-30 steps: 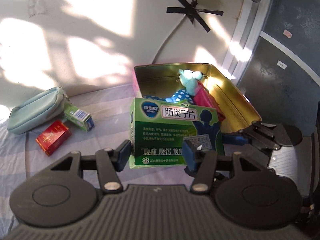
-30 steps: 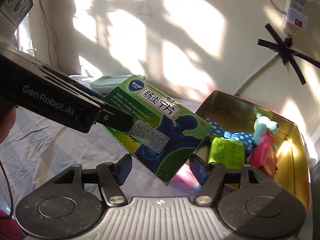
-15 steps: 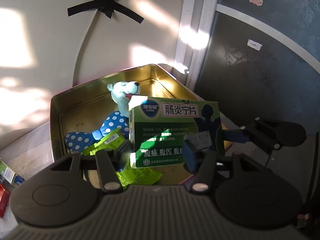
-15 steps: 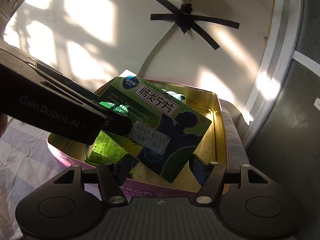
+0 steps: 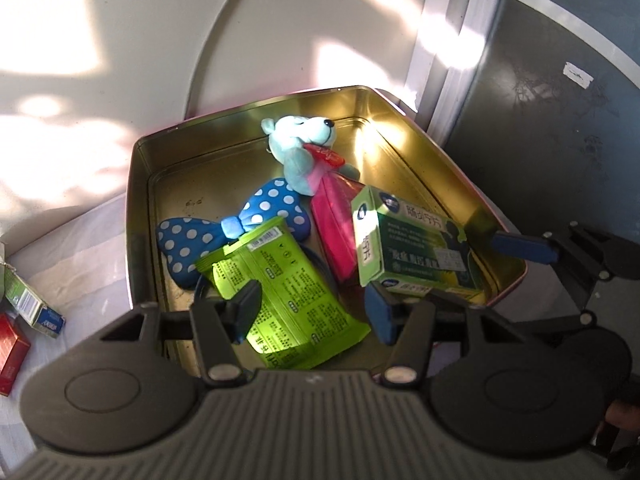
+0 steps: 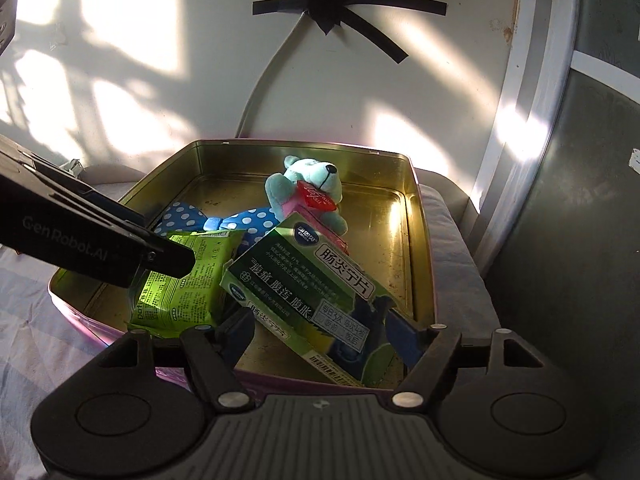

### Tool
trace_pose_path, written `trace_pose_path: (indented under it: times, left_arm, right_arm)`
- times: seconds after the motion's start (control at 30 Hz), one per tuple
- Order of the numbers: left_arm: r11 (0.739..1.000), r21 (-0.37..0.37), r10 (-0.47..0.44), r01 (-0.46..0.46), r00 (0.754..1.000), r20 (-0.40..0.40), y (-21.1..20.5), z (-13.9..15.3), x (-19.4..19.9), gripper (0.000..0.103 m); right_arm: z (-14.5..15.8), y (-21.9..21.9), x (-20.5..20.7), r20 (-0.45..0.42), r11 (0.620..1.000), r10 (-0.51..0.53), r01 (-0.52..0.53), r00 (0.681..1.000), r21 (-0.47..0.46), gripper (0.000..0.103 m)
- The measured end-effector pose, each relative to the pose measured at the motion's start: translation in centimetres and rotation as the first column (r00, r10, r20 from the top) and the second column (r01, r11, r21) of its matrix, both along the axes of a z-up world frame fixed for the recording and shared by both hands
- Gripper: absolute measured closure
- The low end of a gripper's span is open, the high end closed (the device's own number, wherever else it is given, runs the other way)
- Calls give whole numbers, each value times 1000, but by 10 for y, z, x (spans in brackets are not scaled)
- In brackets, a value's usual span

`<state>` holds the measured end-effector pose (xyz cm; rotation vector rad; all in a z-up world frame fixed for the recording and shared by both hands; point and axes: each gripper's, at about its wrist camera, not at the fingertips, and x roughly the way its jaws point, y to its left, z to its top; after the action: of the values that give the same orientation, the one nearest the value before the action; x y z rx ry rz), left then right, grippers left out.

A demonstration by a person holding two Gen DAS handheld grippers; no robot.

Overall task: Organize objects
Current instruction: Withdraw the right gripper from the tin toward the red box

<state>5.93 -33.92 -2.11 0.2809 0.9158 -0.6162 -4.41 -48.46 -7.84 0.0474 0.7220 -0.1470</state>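
A green medicine box (image 5: 412,248) lies tilted in the gold tin (image 5: 140,184), resting on the pink item (image 5: 332,220) at the tin's right side. It also shows in the right wrist view (image 6: 316,300) inside the tin (image 6: 416,264). My left gripper (image 5: 314,308) is open above the tin's near part, over a lime green packet (image 5: 280,292). My right gripper (image 6: 324,332) is open, its fingers either side of the box. A teal plush bear (image 5: 300,148) and a blue polka-dot bow (image 5: 224,236) lie in the tin.
A small green-and-blue box (image 5: 28,304) and a red box (image 5: 10,352) lie on the cloth left of the tin. A wall with a taped cable (image 6: 328,12) stands behind. A dark glass door (image 5: 560,120) is to the right.
The left gripper carried the green box over the tin, opened and let it go. The box now lies in the tin. Both grippers moved closer to the tin.
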Motion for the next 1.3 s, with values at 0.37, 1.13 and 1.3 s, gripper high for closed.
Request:
trace_pose_path:
  times: [0.37,1.13,1.3]
  left_arm:
    - [998,22,65,-65,998,20,32,4,-21,42]
    - [995,97,13,-7,998,-66,131,-46,-58,41]
    - [988,137,81,-67,991,-103,181,-59,-50,41]
  right_arm:
    - [20,24,-24,52,1000,-8,8,999,-2,33]
    - [-37,110,-39,-271,981,42,11,962,192,37]
    - [-39,155,-23,-296,979,109,-50,949,200,37]
